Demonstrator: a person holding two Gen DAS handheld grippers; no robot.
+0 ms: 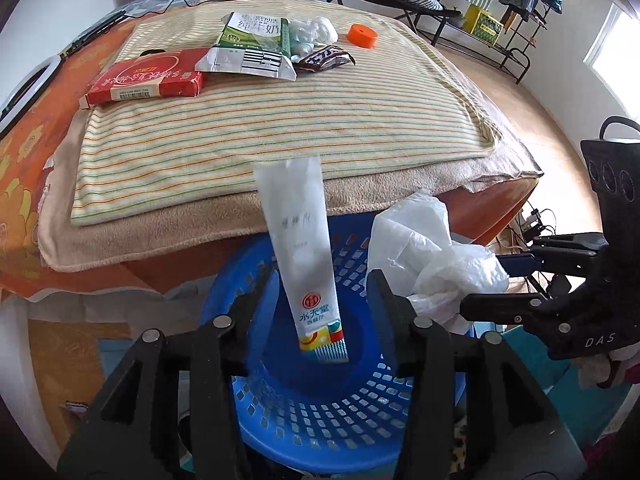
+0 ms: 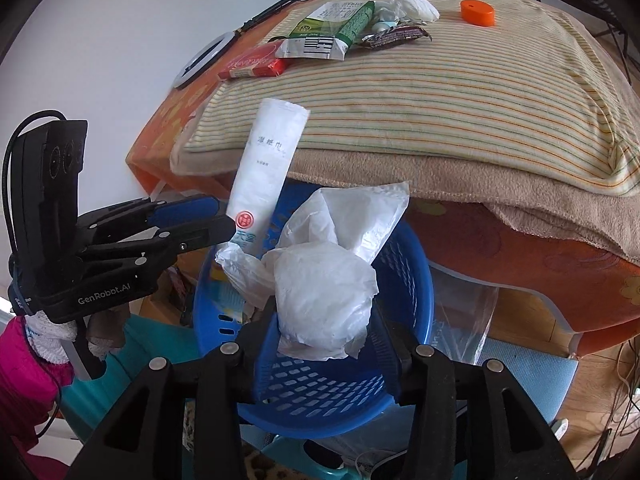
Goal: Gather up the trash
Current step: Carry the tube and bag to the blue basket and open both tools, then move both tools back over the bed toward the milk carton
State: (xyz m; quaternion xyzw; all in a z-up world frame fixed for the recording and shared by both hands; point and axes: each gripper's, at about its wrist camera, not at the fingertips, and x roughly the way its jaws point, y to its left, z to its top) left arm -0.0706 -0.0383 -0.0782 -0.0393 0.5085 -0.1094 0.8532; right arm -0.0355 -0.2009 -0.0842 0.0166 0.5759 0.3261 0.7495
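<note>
Left wrist view: your left gripper looks spread wide, and the white wet-wipe packet stands between the fingers without clearly touching either, directly over the blue basket. I can't tell whether it is pinched lower down or already released. If it is loose and tilted, it could strike the basket rim and land on the floor beside the basket.

Right wrist view: your right gripper is clenched on the crumpled white plastic bag, held over the blue basket. The bag is light and billowy; let go while part hangs beyond the rim and it may drift outside. Your left gripper sits close at the basket's left, so the tools could knock together.
</note>
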